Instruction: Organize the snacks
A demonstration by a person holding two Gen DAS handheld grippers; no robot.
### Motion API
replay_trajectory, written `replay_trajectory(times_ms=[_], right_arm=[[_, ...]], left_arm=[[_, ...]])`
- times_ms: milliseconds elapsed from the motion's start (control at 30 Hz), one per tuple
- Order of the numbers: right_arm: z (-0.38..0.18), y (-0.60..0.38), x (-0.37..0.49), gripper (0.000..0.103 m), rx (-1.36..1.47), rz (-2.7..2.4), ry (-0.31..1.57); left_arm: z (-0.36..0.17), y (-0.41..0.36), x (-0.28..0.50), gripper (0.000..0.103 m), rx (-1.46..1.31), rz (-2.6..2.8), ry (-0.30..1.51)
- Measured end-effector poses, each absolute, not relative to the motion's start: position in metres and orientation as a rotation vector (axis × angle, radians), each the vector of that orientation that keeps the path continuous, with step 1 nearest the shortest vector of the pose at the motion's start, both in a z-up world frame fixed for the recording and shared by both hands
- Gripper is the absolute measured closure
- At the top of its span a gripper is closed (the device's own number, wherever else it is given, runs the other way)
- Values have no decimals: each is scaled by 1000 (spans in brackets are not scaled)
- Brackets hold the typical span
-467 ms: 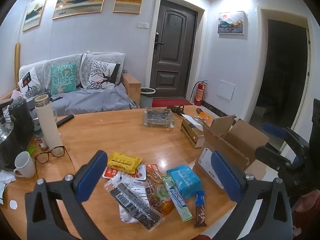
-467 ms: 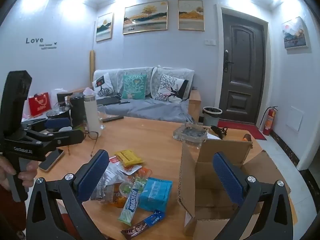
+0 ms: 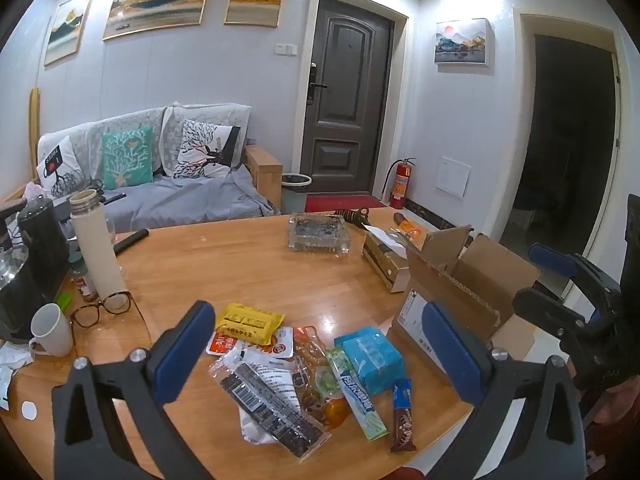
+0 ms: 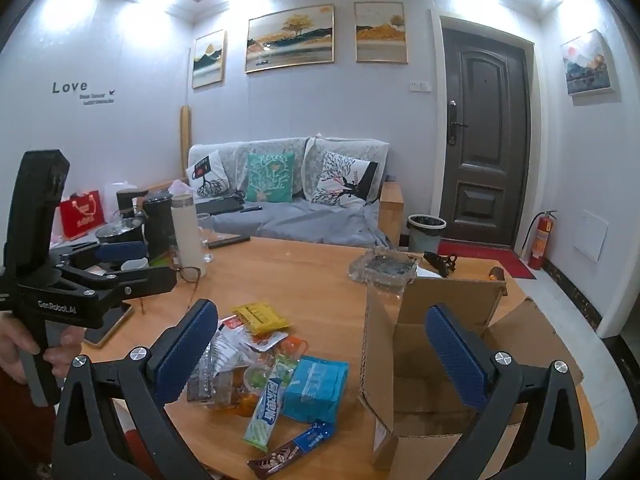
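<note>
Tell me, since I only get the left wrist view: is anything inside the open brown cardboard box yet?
Observer: The right wrist view looks into the open brown cardboard box. The part of its floor that shows is bare.
Operator: Is anything near my left gripper that I can't see?
Observer: A flat dark-screened phone lies on the round wooden table, beside the left gripper.
Operator: Are there more snacks off to that side?
Observer: None show there, only a red paper gift bag beyond the dark kettle.
</note>
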State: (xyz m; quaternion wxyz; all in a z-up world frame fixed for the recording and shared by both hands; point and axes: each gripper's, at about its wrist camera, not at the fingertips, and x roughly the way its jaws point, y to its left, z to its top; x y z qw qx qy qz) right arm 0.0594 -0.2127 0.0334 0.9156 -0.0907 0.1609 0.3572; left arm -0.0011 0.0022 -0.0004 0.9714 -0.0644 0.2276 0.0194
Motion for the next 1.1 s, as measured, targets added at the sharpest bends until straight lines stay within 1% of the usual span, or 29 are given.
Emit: replay_trajectory(times_ms=[1100], right_arm=[[23, -209, 59, 0, -184, 717, 351]], left_arm=[[1, 1, 1, 1, -121, 66, 470]])
